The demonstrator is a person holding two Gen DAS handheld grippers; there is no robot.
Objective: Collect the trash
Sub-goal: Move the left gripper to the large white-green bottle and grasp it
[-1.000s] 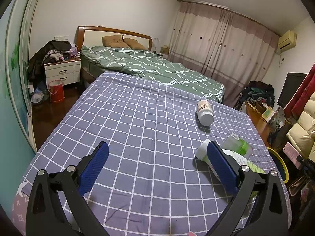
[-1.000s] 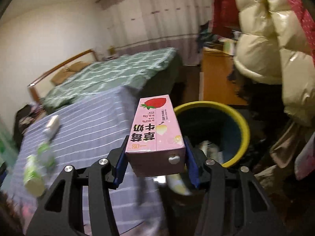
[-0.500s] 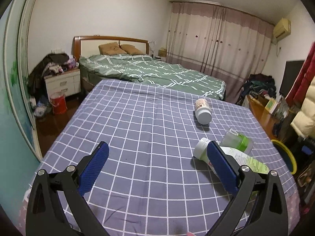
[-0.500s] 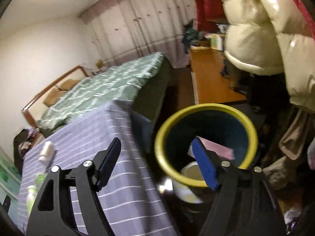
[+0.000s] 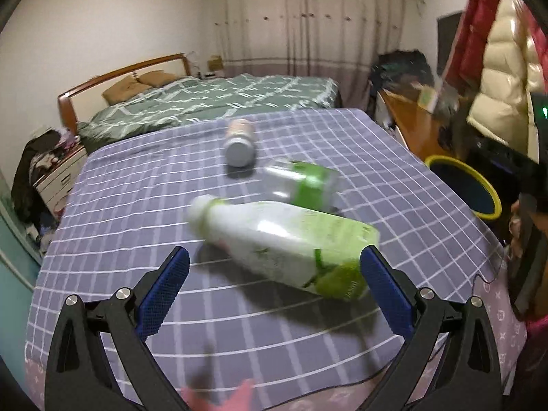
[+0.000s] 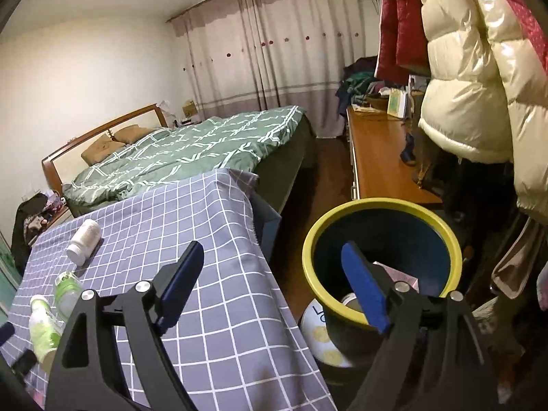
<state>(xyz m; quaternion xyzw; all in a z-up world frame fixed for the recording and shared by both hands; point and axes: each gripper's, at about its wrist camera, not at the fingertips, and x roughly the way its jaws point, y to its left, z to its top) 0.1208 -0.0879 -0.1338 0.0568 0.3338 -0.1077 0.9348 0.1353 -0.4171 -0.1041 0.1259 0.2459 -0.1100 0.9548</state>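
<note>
My left gripper (image 5: pixel 274 274) is open, its blue pads on either side of a white bottle with a green label (image 5: pixel 287 243) lying on the grid-patterned cloth; I cannot tell if the pads touch it. Behind it lie a clear bottle with a green band (image 5: pixel 304 183) and a white pill bottle (image 5: pixel 239 144). My right gripper (image 6: pixel 274 274) is open and empty beside the yellow-rimmed blue bin (image 6: pixel 380 212), with the pink carton (image 6: pixel 400 272) inside the bin. All three bottles show at the left of the right wrist view: the white and green bottle (image 6: pixel 41 328), the clear bottle (image 6: pixel 66 287) and the pill bottle (image 6: pixel 84 241).
The grid-cloth table (image 6: pixel 212 274) ends at its right edge next to the bin (image 5: pixel 462 185). A green bed (image 6: pixel 191 150) lies behind. A wooden desk (image 6: pixel 380 157) and hanging puffy coats (image 6: pixel 479 68) stand to the right. A round white item (image 6: pixel 318 335) lies on the floor by the bin.
My right gripper opened and the pink carton dropped into the bin. My left gripper swung right and closed in on the white and green bottle, which now lies between its pads.
</note>
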